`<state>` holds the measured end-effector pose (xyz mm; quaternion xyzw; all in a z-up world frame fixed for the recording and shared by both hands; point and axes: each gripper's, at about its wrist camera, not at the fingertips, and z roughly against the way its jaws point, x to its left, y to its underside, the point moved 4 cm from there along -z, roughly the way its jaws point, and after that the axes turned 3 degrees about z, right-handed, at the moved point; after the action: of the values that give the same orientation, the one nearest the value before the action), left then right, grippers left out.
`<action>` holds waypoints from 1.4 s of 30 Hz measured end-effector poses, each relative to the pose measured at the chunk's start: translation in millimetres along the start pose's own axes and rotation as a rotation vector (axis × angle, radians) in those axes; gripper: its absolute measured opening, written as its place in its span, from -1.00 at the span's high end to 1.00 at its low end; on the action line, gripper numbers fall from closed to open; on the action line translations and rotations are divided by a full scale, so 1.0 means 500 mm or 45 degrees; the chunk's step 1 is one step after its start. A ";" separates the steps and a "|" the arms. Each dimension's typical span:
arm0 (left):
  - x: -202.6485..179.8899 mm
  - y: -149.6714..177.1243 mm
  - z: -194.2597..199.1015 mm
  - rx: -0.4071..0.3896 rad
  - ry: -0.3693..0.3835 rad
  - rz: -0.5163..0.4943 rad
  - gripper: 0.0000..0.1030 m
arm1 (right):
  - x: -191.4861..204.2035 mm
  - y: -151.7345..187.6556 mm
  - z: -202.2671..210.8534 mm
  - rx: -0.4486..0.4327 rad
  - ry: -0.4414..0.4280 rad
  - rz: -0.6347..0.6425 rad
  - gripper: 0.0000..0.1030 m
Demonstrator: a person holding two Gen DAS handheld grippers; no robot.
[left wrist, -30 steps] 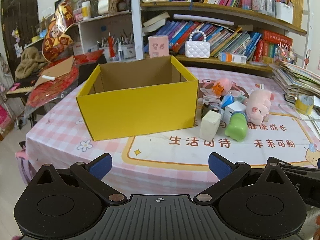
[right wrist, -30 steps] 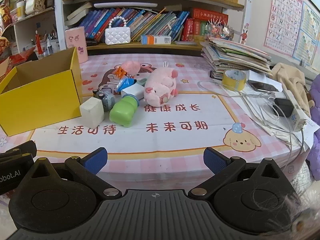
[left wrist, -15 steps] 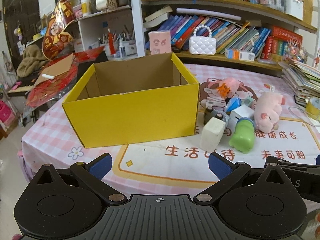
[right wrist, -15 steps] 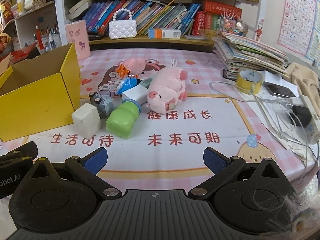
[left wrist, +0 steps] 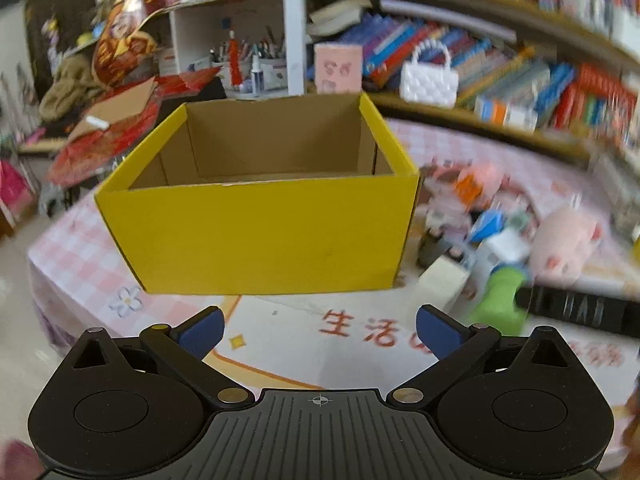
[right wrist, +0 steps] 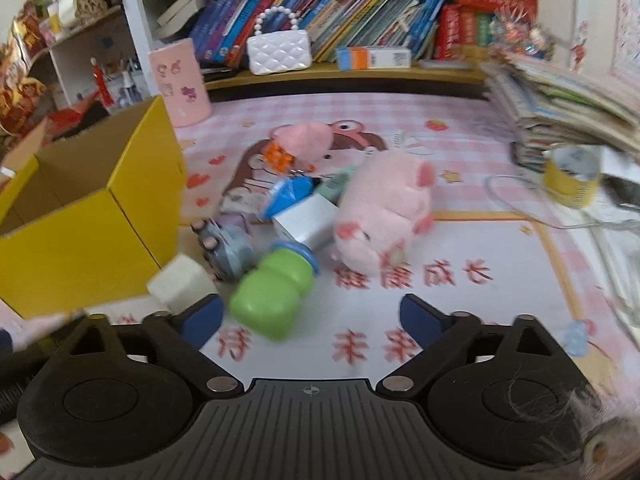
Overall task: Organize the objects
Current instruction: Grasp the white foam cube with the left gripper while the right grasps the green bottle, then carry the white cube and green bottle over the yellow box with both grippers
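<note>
An empty yellow cardboard box [left wrist: 264, 236] stands on the pink checked table, just ahead of my left gripper [left wrist: 320, 330], which is open and empty. The box also shows in the right wrist view [right wrist: 80, 240] at left. To its right lies a pile of toys: a green bottle-shaped toy [right wrist: 272, 296], a cream block [right wrist: 180, 284], a grey toy car [right wrist: 228, 248], a white cube [right wrist: 306, 224], a blue piece [right wrist: 290, 194], a pink plush pig [right wrist: 384, 220] and a small pink plush [right wrist: 306, 142]. My right gripper [right wrist: 310, 320] is open and empty, close to the green toy.
A bookshelf [right wrist: 360, 76] with books, a white handbag [right wrist: 278, 54] and a pink cup [right wrist: 180, 82] runs along the back. A stack of books [right wrist: 560, 100], a yellow tape roll [right wrist: 572, 178] and cables [right wrist: 540, 216] sit at right. Red clutter [left wrist: 120, 136] lies left of the box.
Both grippers have moved forward over the table. The box looms larger for the left one; the green toy and cream block are now close before the right one.
</note>
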<state>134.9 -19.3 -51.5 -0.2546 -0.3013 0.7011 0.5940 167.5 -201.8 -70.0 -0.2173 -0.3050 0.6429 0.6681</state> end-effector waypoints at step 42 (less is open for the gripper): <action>-0.019 -0.008 -0.052 0.088 0.285 -0.014 0.54 | 0.039 -0.030 0.065 -0.124 -0.196 0.243 0.17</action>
<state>157.7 -24.9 -66.7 -0.3092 -0.2102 0.6750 0.6361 155.7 -187.0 -34.2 -0.2275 -0.3641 0.7029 0.5671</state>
